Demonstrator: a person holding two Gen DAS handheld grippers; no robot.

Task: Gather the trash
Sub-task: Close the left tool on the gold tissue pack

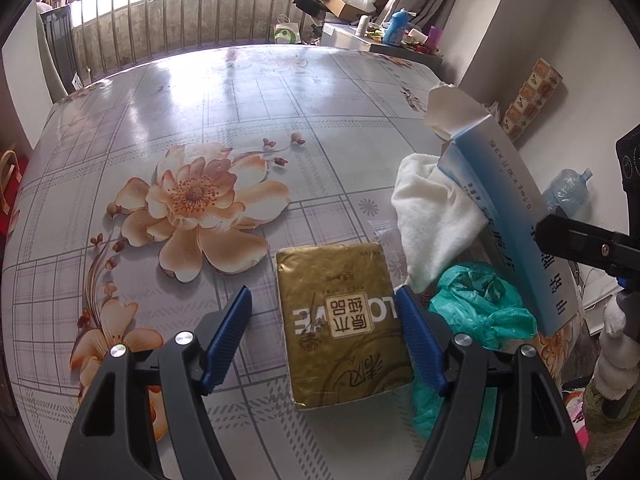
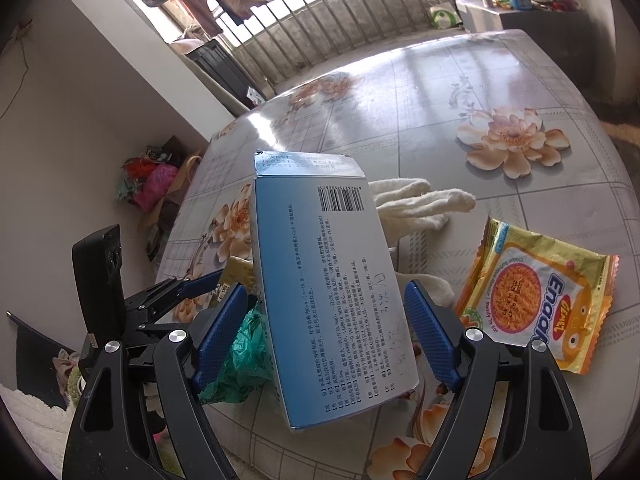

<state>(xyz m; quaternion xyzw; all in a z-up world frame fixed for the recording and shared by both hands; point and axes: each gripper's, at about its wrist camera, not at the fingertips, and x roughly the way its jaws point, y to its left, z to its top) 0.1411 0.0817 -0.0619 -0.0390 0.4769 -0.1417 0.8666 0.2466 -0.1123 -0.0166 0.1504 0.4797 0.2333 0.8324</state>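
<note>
A gold tissue pack lies flat on the flowered tablecloth. My left gripper is open and straddles it, the right pad at the pack's edge and the left pad a gap away. My right gripper is shut on a blue-and-white medicine box, which is tilted up with a torn flap on top. A crumpled green plastic bag lies under the box, beside a white cloth glove. A yellow noodle-snack wrapper lies flat to the right.
The table's right edge runs close behind the box, with a water jug on the floor beyond. Coloured bags are piled on the floor off the far side. A shelf with bottles and a window railing stand at the back.
</note>
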